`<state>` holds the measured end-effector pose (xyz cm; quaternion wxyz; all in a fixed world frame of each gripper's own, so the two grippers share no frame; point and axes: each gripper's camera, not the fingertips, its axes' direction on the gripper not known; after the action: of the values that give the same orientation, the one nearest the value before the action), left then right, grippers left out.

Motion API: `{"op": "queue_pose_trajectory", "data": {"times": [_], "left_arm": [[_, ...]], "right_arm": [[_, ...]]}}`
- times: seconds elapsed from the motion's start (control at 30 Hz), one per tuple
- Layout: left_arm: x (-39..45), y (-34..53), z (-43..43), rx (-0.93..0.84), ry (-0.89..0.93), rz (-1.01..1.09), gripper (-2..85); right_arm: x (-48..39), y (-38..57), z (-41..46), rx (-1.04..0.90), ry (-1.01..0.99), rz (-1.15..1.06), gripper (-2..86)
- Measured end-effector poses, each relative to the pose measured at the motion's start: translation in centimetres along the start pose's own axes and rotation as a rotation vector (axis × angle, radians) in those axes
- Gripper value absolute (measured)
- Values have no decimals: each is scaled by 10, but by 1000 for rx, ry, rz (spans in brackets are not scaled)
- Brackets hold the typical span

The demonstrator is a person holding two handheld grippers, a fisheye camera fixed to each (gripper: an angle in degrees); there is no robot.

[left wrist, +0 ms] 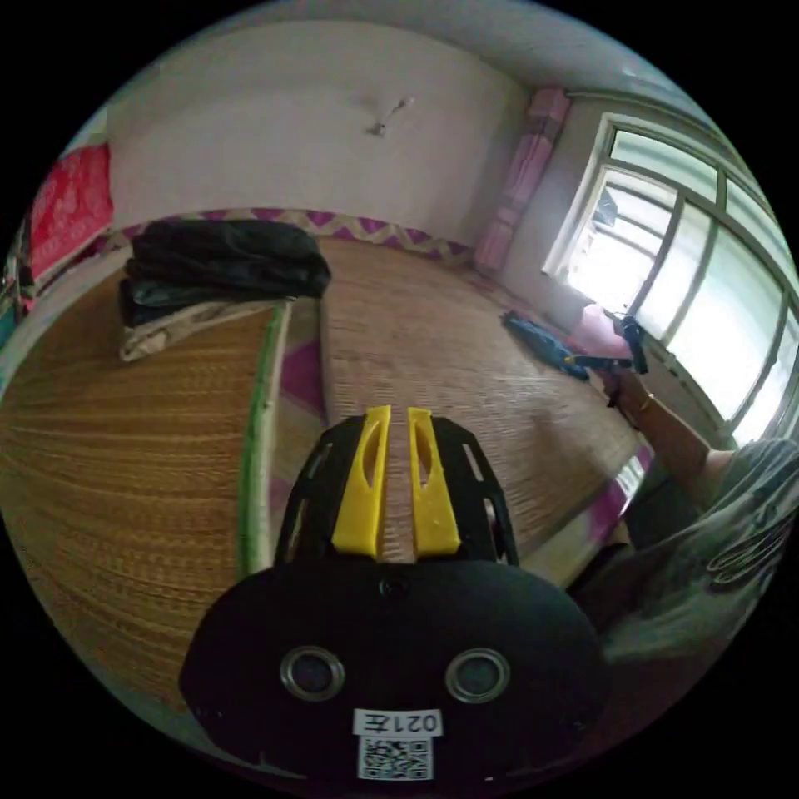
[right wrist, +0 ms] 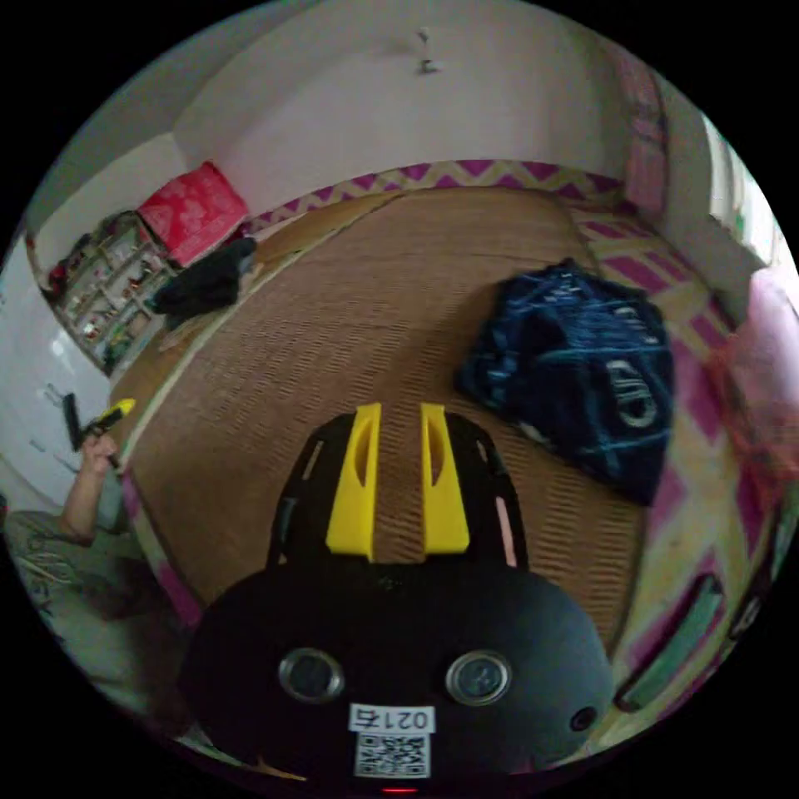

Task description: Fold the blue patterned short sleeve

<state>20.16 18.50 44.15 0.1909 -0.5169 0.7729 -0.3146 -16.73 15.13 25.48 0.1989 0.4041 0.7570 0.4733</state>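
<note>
Tool status, left gripper view: the left tool (left wrist: 398, 409) sits at lower centre of the frame, its two yellow jaws parted by a narrow gap and gripping nothing, with the woven mat (left wrist: 466, 366) visible between them. At upper left of this frame a dark folded pile (left wrist: 225, 265) rests on a second mat (left wrist: 108, 466), which has a green edge strip. At centre right, the blue patterned short sleeve (left wrist: 541, 339) lies as a small dark heap on the woven mat, near the window (left wrist: 691, 283). Just right of it, the right tool (left wrist: 634, 343) shows, held by the person's forearm (left wrist: 670, 429); its jaw setting cannot be told from here.

Right gripper view: at far left of the frame, the other tool shows with a yellow tip, held up by the person's hand (right wrist: 98, 454). At upper left, a red cushion (right wrist: 193, 212) stands against the wall, with a dark pile (right wrist: 208, 283) just below it. At lower centre, the right tool (right wrist: 399, 408) has its yellow jaws slightly apart and empty, over bare mat. At centre right, the blue patterned short sleeve (right wrist: 583, 366) lies crumpled and unfolded on the mat's edge, apart from the jaws.
</note>
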Motion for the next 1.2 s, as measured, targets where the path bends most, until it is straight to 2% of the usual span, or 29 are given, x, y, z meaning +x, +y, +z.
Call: {"op": "queue_pose_trajectory", "data": {"times": [0.1,0.27,0.33,0.43,0.6,0.7,0.83,0.93,1.2], "left_arm": [[49,4,17,24,-110,11,-9],[100,17,42,22,-40,-10,-10],[112,23,52,0,-24,-14,-10],[128,32,68,-57,-41,1,-10],[137,40,91,-91,-23,-31,-10],[136,41,104,-144,-61,-111,-10],[141,39,129,-252,-59,-128,-10],[148,39,142,-285,-63,-122,-10],[163,42,162,-288,-96,-100,-10]], "right_arm": [[2,3,-4,-9,219,-84,141],[-23,-17,30,-79,238,-195,181],[-42,-25,47,-95,304,-242,180],[-58,-41,66,-70,477,-227,164],[-57,-65,83,-164,527,-146,70],[-56,-75,71,-178,494,-73,54],[-84,-90,47,-167,549,-105,51],[-132,-102,29,-163,427,-182,50],[-354,-81,35,-243,124,-493,50]]}}
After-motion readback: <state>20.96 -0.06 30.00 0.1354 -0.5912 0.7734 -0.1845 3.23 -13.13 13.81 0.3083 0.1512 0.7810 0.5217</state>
